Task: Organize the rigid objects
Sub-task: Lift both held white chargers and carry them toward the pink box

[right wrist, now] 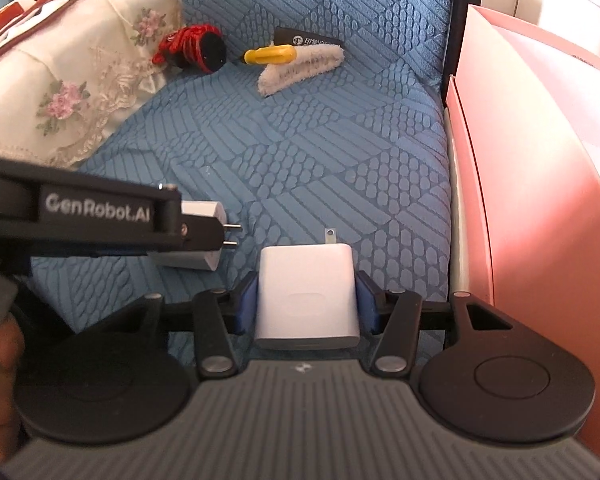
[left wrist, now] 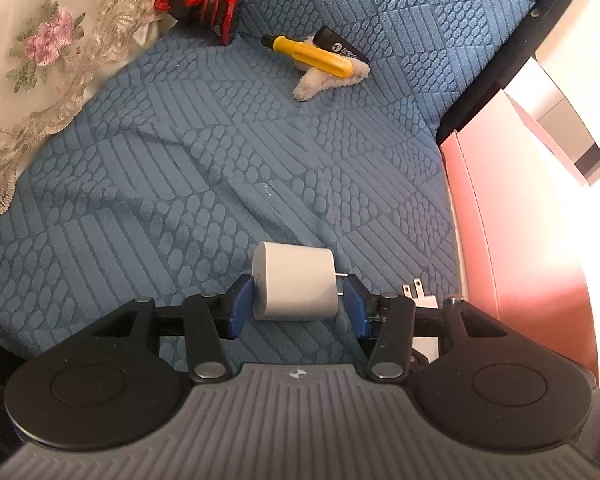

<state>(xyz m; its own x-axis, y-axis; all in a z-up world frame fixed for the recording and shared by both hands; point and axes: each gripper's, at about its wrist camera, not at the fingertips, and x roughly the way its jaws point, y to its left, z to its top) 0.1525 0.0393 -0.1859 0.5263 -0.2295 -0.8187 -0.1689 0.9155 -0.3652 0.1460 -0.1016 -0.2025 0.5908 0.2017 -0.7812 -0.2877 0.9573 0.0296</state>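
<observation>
At the bottom centre of each wrist view a charger is gripped. The left gripper (left wrist: 296, 304) is clamped on a rounded white plug adapter (left wrist: 295, 285), pins to the right; the right gripper (right wrist: 308, 300) is clamped on a flat white charger (right wrist: 308, 298), prongs pointing away. Both hang over the blue sofa cushion (left wrist: 220, 152). This looks like the carrying step; next, each needs a spot to be set down, perhaps the pink box (right wrist: 540, 200) at right. At the upper centre lie a yellow-handled tool (left wrist: 312, 56) and a red-and-black item (left wrist: 204, 0).

Left tool (left wrist: 296, 304) and right tool (right wrist: 307, 300), side by side, each clamped on something, tilted downward.
</observation>
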